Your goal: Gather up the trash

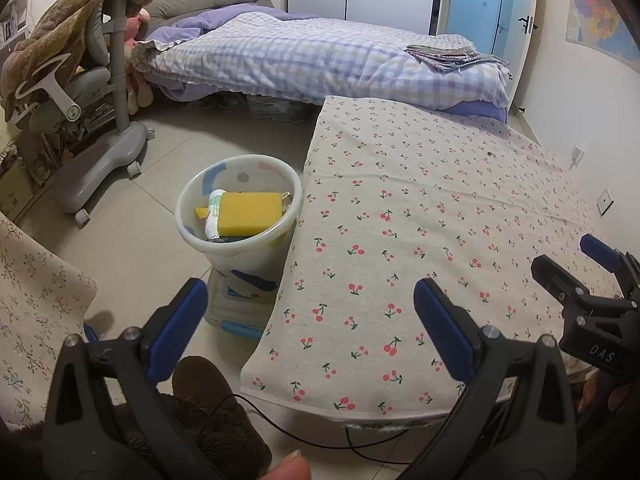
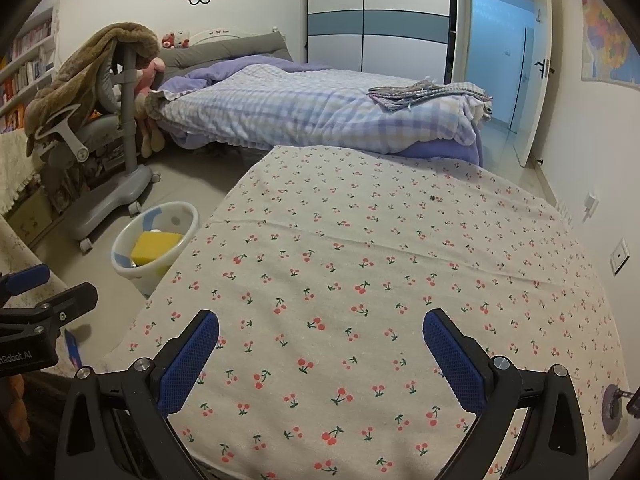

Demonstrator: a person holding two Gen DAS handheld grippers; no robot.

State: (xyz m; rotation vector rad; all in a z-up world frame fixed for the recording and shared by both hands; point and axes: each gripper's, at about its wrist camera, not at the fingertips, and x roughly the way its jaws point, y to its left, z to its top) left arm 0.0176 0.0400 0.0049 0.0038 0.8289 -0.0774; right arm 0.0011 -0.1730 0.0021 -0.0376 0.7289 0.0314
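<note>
cherry-printed cloth over the table (image 2: 360, 264), its near edge cut off by the frame in the right wrist view. beside the table's left edge, on the tiled floor (image 1: 132, 216), a white waste bin (image 1: 188, 216) with blue and grey patches, base hidden behind the tablecloth corner and a half-seen clear box (image 1: 236, 312) with a blue rim. inside the bin: a yellow sponge (image 1: 250, 213) on top, a white tube-like wrapper with green print (image 1: 214, 216) under it, other scraps too buried to make out. left gripper (image 1: 310, 308) held above the table's left corner and the floor, blue-padded jaws wide apart, gripping nothing. right gripper (image 2: 320, 340) over the tablecloth, jaws likewise spread and empty. dark fuzzy fabric (image 1: 208, 412) and a thin black cable (image 1: 304, 436) at the bottom, mostly blocked by the gripper frame; a fingertip (image 1: 290, 468) cut off at the lower edge. further back, a bed with a checked quilt (image 1: 304, 60), folded cloths (image 1: 452, 56) on it.
</note>
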